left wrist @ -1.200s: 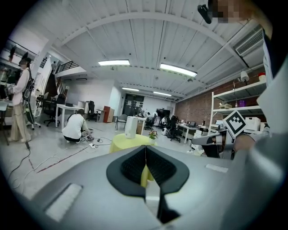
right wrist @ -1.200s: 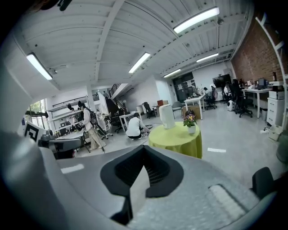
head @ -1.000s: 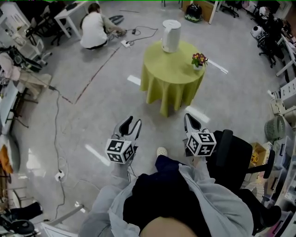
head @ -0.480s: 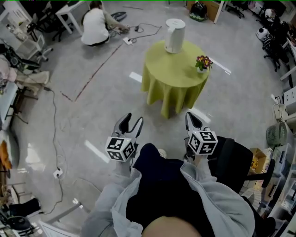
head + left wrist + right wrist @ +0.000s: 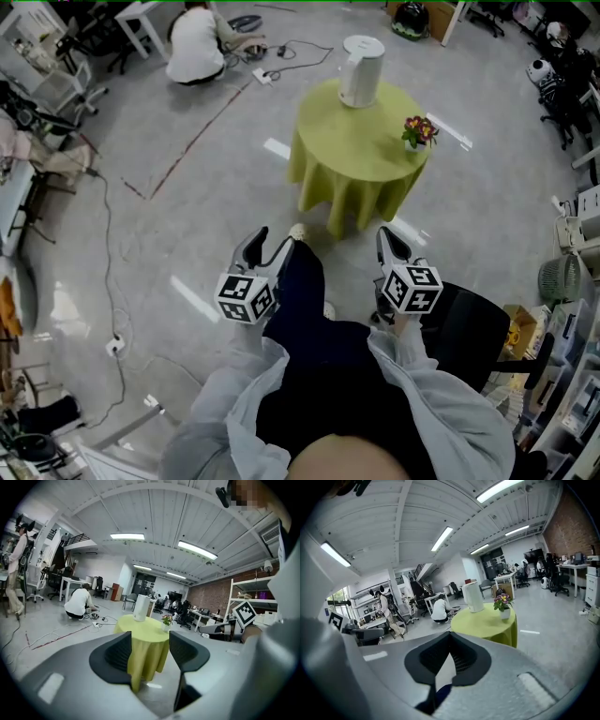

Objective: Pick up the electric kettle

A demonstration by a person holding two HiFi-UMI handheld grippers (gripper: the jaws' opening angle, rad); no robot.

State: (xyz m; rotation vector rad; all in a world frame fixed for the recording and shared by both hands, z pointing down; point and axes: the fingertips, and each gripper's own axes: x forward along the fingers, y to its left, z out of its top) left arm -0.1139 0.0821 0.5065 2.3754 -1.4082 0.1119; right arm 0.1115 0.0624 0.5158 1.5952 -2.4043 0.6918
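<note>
No word, number, brand or sign can be read in any of the views. The only printed marks that can be made out are black-and-white square patterns. They are carried on the faces of the left cube and the right cube, near in the scene. One such pattern is also seen on the right cube at the right of the left gripper view. These are blocks of black and white, not lettering. Any print on the far electric kettle is too small to be told.
</note>
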